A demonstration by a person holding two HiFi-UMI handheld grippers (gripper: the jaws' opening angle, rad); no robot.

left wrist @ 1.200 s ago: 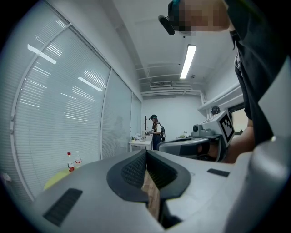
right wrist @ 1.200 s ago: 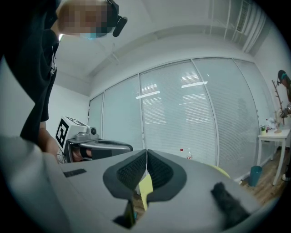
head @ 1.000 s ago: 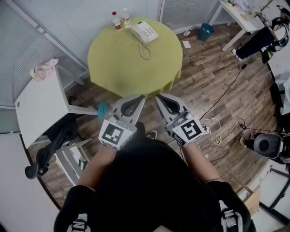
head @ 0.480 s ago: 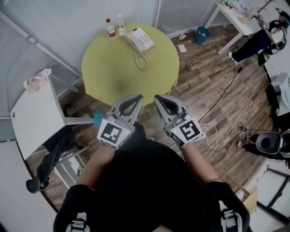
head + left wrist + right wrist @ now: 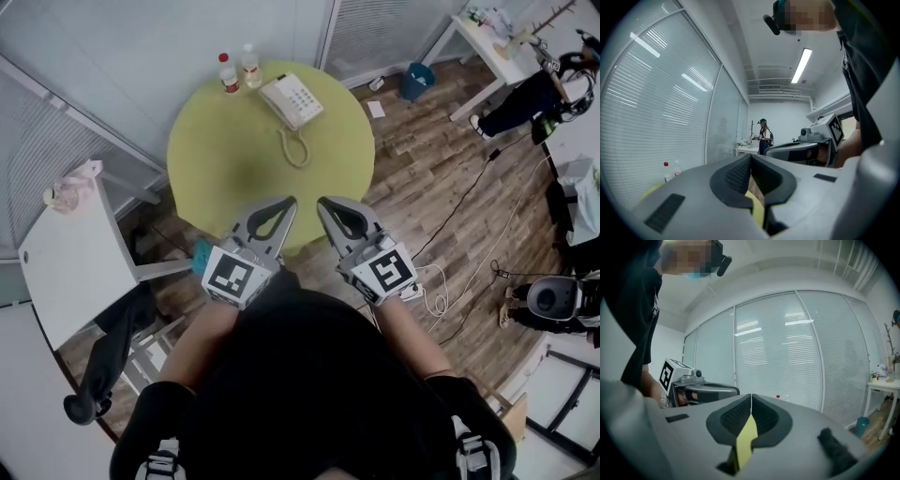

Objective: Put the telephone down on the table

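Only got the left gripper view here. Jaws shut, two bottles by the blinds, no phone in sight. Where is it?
Observer: In the head view the telephone sits on the far side of the round yellow-green table, beside those bottles.
Operator: Right gripper holding anything?
Observer: No. The right gripper has its jaws together, with nothing between them.
Operator: Either gripper near it?
Observer: No. From above, the left gripper and the right gripper are at the table's near edge, and neither touches the telephone.
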